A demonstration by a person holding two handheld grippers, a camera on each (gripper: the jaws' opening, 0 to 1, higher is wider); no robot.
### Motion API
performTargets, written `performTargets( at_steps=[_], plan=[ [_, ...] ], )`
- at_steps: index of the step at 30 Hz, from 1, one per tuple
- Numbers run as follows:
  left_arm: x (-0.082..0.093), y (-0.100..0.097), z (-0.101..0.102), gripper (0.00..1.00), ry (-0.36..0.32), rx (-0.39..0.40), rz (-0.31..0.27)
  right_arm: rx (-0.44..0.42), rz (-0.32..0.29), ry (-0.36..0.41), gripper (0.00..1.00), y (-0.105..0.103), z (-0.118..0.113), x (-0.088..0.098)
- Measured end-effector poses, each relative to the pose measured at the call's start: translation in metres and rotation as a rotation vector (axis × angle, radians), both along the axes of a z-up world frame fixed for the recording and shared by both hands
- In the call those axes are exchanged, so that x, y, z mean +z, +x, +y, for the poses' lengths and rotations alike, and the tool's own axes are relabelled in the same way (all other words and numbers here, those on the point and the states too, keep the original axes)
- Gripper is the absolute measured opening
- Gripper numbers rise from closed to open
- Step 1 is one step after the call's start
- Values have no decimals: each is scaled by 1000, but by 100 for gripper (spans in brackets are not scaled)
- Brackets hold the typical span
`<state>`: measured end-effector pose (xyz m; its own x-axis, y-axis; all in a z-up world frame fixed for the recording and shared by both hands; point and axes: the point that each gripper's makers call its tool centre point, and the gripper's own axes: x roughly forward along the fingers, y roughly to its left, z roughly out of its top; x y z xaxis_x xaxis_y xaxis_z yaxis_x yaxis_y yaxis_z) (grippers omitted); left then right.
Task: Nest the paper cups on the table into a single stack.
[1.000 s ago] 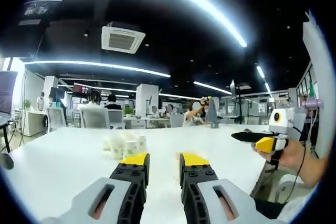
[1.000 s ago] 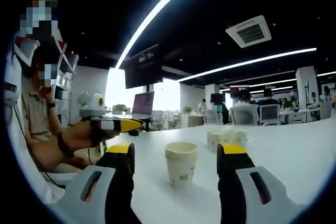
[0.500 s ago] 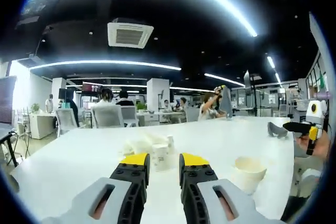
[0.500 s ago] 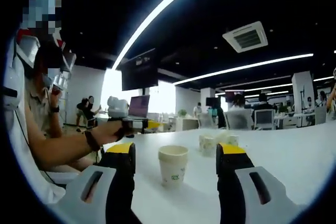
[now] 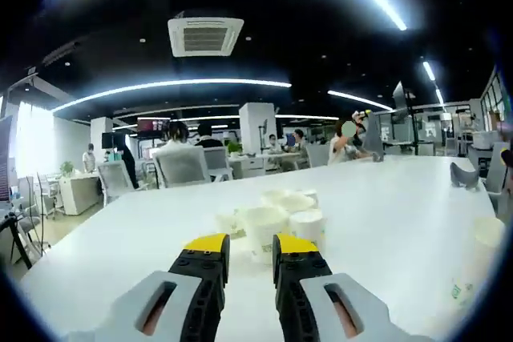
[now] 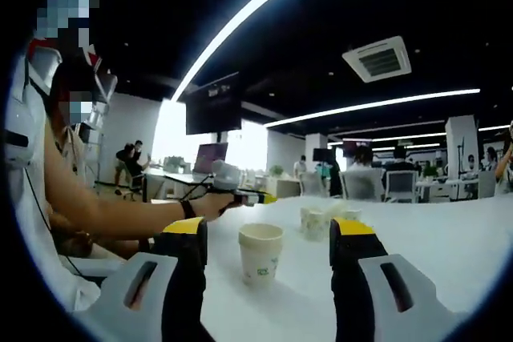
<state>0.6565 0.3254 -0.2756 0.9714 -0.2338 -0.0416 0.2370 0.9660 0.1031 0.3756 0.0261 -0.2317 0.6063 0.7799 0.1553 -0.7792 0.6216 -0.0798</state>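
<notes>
While the left gripper (image 5: 244,243) has swung over the last second toward the cluster of paper cups (image 5: 276,218) on the white tabletop (image 5: 128,238), those cups have grown from a small, far group to a near one standing just past its yellow tips. Its jaws sit close together with a narrow gap and hold nothing. A lone paper cup (image 5: 477,266) stands apart at the right edge of the left gripper view.

In the right gripper view that single upright cup (image 6: 260,251) (green mark on its side) stands between the wide-open jaws of the right gripper (image 6: 264,234), a little beyond the tips, so nothing is gripped yet; the cluster (image 6: 325,219) lies farther back. The person's forearm (image 6: 120,215) reaches in from the left.

Both tools now look lined up on cups, so picking and nesting seem about to begin; no stack is built so far.
</notes>
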Motion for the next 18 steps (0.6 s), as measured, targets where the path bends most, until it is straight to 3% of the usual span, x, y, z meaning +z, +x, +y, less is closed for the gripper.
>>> performTargets(
  at_steps=[8,12,18],
  plan=[
    [-25,61,1,21,45,32,37,3,-12,-10,64,0,3,6],
    [-30,77,0,20,44,45,43,9,-23,-13,64,-1,4,11],
    [-35,105,0,19,97,87,27,0,-50,-9,63,-3,-1,19]
  ],
)
